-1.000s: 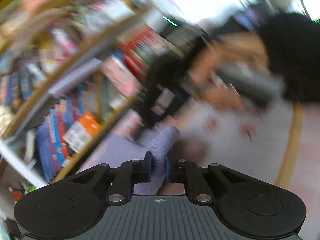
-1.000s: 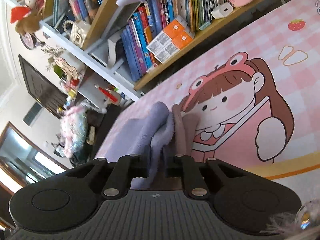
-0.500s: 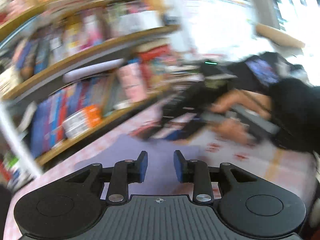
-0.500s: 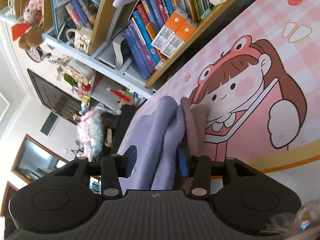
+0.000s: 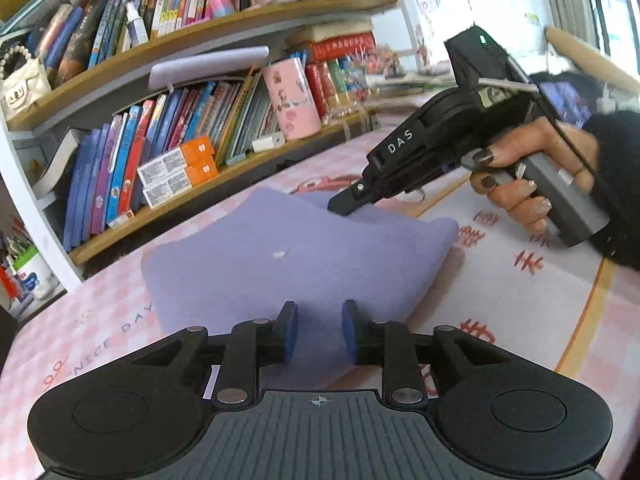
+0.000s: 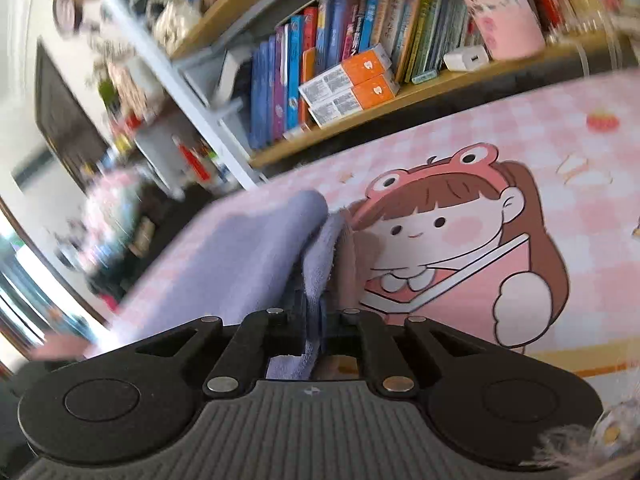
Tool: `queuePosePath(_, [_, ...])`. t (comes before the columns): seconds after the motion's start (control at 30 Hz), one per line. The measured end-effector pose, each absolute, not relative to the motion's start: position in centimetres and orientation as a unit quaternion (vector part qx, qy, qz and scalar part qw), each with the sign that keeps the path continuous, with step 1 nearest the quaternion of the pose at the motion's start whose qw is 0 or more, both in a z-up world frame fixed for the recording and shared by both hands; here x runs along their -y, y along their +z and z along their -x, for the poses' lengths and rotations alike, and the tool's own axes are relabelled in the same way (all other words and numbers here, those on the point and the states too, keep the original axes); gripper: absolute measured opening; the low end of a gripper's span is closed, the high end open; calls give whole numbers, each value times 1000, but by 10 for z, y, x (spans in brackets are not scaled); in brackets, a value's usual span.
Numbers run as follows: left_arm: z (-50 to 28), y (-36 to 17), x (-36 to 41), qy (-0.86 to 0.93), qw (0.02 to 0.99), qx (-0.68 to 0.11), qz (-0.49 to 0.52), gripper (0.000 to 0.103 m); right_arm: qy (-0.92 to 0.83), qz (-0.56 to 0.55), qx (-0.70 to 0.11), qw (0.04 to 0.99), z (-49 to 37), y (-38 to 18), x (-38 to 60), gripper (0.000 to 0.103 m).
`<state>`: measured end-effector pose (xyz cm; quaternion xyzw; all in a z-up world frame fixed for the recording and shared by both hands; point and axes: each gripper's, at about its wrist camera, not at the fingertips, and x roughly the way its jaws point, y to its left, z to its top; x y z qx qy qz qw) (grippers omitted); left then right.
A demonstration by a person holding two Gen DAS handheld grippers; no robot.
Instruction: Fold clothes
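On the pink table, left wrist view:
Cloth: a lavender garment [image 5: 296, 256] lies folded on the pink checked table cover [image 5: 520, 304], its near edge running under the left gripper's fingers.
Left gripper: the left gripper [image 5: 316, 330] hangs over the near edge of the garment, jaws apart after a slight closing, blue pads clear of the cloth, nothing pinched between them.
Right gripper: the right gripper [image 5: 346, 204] reaches in from the right, its black tip down on the far edge of the garment; from this side its jaws cannot be made out.
Hand: a hand [image 5: 532, 172] with dark painted nails and a black sleeve grips the grey handle.
Speck: a small white bit [image 5: 279, 255] sits on top of the garment.
Background: a wooden bookshelf [image 5: 248, 32] full of books stands behind the table, with two orange and white boxes [image 5: 180, 170] stacked on its lower board.

On the same table, right wrist view:
Right gripper: the right gripper [image 6: 314, 320] has just clamped down and is clenched on a bunched fold of the garment, with cloth sticking out front and back of the pads.
Cloth: the garment [image 6: 240, 252] spreads to the left; a brownish layer beside the pinched fold may be its inner side, though blur makes that unsure.
Table cover: a cartoon girl in a frog hat [image 6: 440, 224] is printed just right of the garment.
Background: bookshelf and orange boxes [image 6: 352, 84] behind; the left side is smeared.
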<state>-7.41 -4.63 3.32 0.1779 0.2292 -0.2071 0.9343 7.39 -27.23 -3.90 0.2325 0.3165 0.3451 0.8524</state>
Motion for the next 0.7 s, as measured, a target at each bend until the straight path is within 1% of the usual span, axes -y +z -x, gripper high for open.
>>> queuePosePath(0.03, [75, 36, 44, -210, 936, -225, -173, 27, 350, -252, -313, 846, -75, -40, 277, 13])
queuePosePath(0.07, [77, 43, 38, -212, 941, -215, -154, 27, 360, -273, -312, 836, -77, -41, 280, 27])
queuePosePath(0.1, [79, 49, 33, -215, 946, -204, -135, 27, 373, -294, -313, 823, -78, -43, 281, 46])
queuePosePath(0.13, [79, 53, 29, -218, 948, -199, -115, 27, 380, -303, -316, 815, -80, -43, 279, 50])
queuePosePath(0.2, [74, 56, 25, -224, 950, -198, -95, 27, 387, -302, -325, 808, -82, -42, 271, 49])
queuePosePath(0.23, [71, 53, 30, -219, 948, -206, -107, 27, 386, -296, -331, 809, -82, -41, 268, 47])
queuePosePath(0.3, [65, 43, 39, -210, 941, -228, -133, 27, 386, -272, -333, 816, -79, -38, 262, 41])
queuePosePath(0.33, [62, 35, 43, -210, 936, -245, -143, 27, 388, -252, -325, 825, -75, -34, 259, 36])
queuePosePath(0.37, [62, 32, 46, -210, 935, -246, -147, 27, 390, -233, -317, 833, -71, -30, 257, 20])
queuePosePath(0.4, [63, 29, 48, -210, 934, -247, -151, 27, 395, -208, -300, 843, -64, -24, 253, 16])
queuePosePath(0.5, [61, 27, 50, -211, 932, -252, -151, 27, 400, -119, -246, 875, -41, -10, 241, 13])
queuePosePath(0.6, [59, 34, 43, -216, 933, -256, -131, 29, 362, -74, -275, 887, -44, -19, 229, 14])
queuePosePath(0.63, [60, 39, 36, -215, 938, -248, -116, 30, 358, -78, -281, 887, -46, -20, 230, 14])
queuePosePath(0.67, [62, 44, 30, -213, 942, -239, -101, 36, 360, -93, -282, 884, -48, -20, 234, 15])
queuePosePath(0.7, [63, 49, 23, -211, 946, -231, -85, 46, 362, -107, -283, 882, -50, -20, 239, 22])
